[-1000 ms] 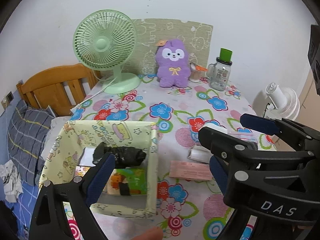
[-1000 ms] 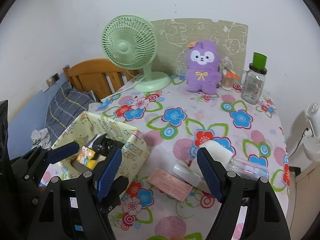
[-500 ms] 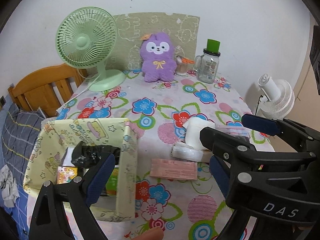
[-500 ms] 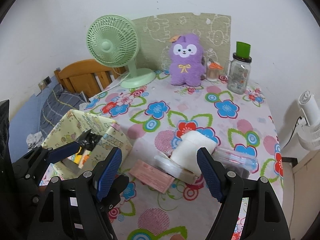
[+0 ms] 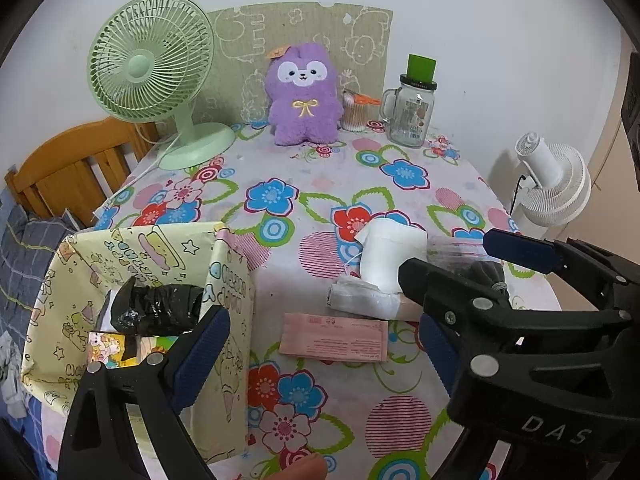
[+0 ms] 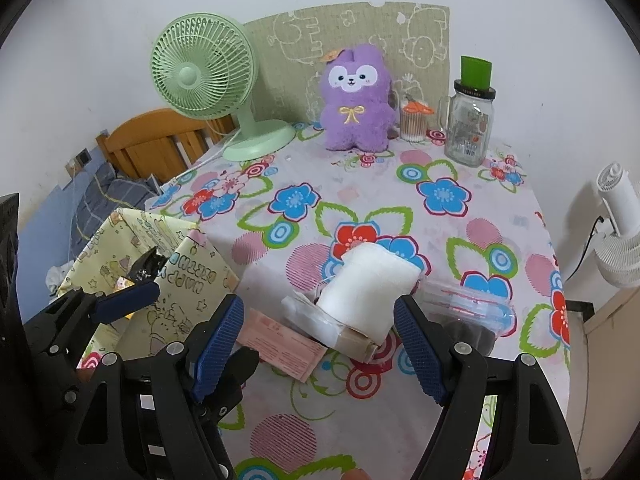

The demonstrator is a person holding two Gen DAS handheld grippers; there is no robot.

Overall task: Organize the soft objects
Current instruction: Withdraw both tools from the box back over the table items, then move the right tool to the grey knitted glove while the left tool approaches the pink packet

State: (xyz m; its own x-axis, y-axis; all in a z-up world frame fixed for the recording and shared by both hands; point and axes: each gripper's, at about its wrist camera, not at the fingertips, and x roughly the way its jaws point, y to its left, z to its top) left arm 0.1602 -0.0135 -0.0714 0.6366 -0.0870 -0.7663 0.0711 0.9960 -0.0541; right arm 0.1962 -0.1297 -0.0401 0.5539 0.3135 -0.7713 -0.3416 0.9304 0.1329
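A white soft roll [image 6: 368,284] [image 5: 390,256] lies on a cardboard piece beside a white plastic-wrapped pack [image 5: 360,300] on the flowered table [image 6: 360,196]. My right gripper [image 6: 316,308] is open just short of the roll, which shows between its blue pads untouched. My left gripper [image 5: 320,352] is open and empty, with a flat pink packet [image 5: 334,338] lying ahead between its fingers. To the left stands a yellow patterned fabric box [image 5: 228,292] [image 6: 176,276] holding a black bag roll [image 5: 156,310]. A purple plush toy [image 5: 302,94] [image 6: 356,100] sits at the back.
At the back stand a green fan [image 5: 150,60], a cotton-swab tub [image 5: 354,112] and a glass jar with a green lid [image 5: 412,108]. A clear plastic pack [image 6: 468,304] and a dark lump [image 6: 468,332] lie right of the roll. A white fan [image 5: 552,184] stands off the table's right edge.
Both grippers have come forward and sunk toward the table. The white roll and pink packet now sit larger and closer between the fingers. Neither gripper's jaws have moved.
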